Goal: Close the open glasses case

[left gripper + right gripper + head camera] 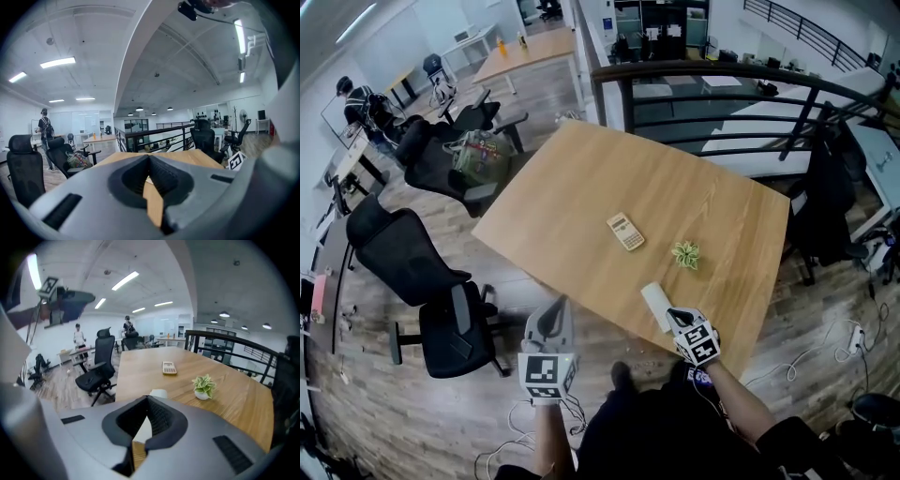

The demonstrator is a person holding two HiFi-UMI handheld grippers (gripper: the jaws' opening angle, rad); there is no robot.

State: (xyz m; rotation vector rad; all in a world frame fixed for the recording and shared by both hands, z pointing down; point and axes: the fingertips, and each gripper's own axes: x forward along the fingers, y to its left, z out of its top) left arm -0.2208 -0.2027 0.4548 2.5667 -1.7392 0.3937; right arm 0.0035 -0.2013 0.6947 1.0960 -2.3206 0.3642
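A white glasses case (654, 303) lies near the table's front edge with its lid down. In the right gripper view the case (158, 393) shows just past the jaw tips, its near part hidden behind them. My right gripper (671, 315) hovers right by the case's near end, jaws shut with nothing between them; its tips (147, 400) meet in the right gripper view. My left gripper (557, 307) hangs off the table's front left edge, over the floor. Its jaws (149, 158) are shut and empty, aimed across the table.
On the wooden table (581, 197) lie a beige calculator (625, 232) and a small potted plant (685, 254). Black office chairs (431, 281) stand left of the table. A dark railing (722, 94) runs behind it. People stand at desks far left.
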